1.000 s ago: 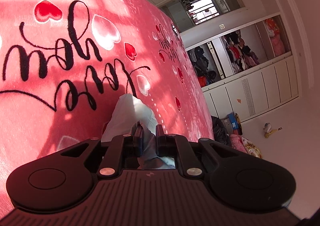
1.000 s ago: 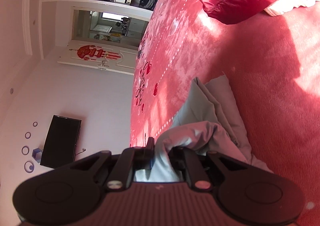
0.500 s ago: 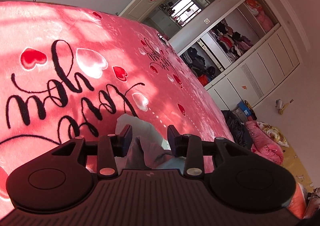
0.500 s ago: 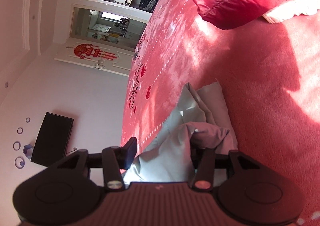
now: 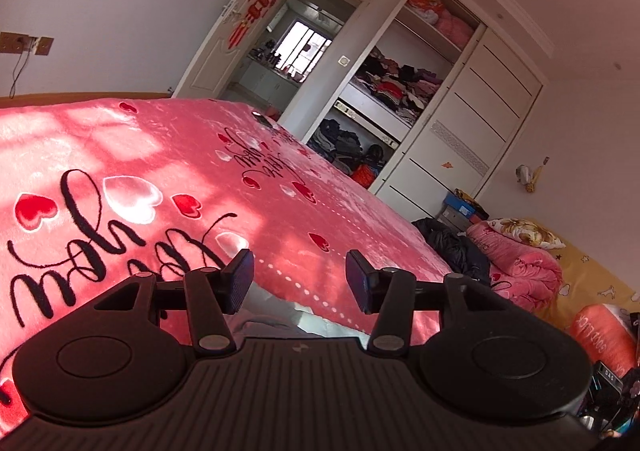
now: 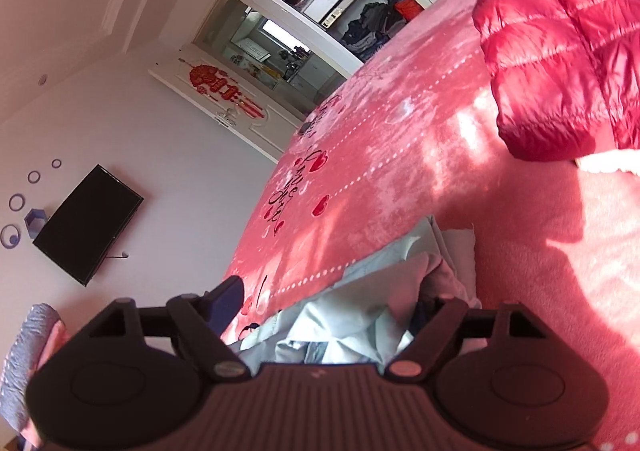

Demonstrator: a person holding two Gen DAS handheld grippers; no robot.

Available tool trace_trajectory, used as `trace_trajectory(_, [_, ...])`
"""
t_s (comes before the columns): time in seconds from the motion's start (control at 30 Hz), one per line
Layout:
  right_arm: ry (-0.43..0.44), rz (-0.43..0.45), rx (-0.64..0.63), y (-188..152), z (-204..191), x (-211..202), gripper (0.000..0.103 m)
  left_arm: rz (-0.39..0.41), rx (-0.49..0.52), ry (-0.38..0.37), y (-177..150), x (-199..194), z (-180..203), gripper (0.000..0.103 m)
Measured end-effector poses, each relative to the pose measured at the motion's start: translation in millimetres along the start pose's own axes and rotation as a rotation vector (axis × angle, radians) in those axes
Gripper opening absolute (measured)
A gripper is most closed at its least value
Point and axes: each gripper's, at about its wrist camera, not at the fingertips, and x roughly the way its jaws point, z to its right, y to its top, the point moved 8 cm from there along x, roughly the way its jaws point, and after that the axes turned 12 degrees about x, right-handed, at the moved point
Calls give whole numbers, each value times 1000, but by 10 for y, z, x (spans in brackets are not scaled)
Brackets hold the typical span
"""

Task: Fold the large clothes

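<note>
Black cursive script on the pink blanket (image 5: pixel 168 155), seen upside down, not legible w/ certainty. Orange cushion (image 5: pixel 600 339), lower right: "GOOD LUCK". Small label nearby (image 5: pixel 609 376) reads approx. "DAS". Red door decoration (image 6: pixel 224 89): unreadable.

Garment (image 6: pixel 360 315) lying bunched on the blanket (image 6: pixel 400 171) just ahead of the right gripper (image 6: pixel 332 307), jacket (image 6: pixel 560 51) lying farther back to its right, wardrobe (image 5: pixel 400 91) standing beyond the bed, television (image 6: pixel 88 225) hanging on the wall at left
</note>
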Motion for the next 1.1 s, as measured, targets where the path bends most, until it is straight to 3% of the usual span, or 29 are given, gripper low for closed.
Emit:
trace_trajectory(0.2, [-55,85,-83,41,-14,-140,83,22,132,-152,-2,-94,404,63])
trace_trajectory(0.33, [-95,105,-184,-80,-52,-215,84,4,222,-317,-104,-150,738,67])
trace_trajectory(0.5, [-143,55,-361,-506,-112,-173,84,-73,329,-505,-348,-138,1081,67])
trace_trajectory(0.63, [-185,-11,-522,-925,-112,-4,84,-119,414,-600,-543,-128,1263,69])
trace_trajectory(0.77, [-196,-70,-566,-1139,-62,229,83,-214,489,-592,-785,3,1240,69])
trace_trajectory(0.9, [-208,-67,-600,-1178,-46,422,83,-276,531,-499,-945,189,1070,69])
trace_trajectory(1.1, [-230,-23,-633,-1095,-79,686,83,-249,525,-382,-837,338,799,68])
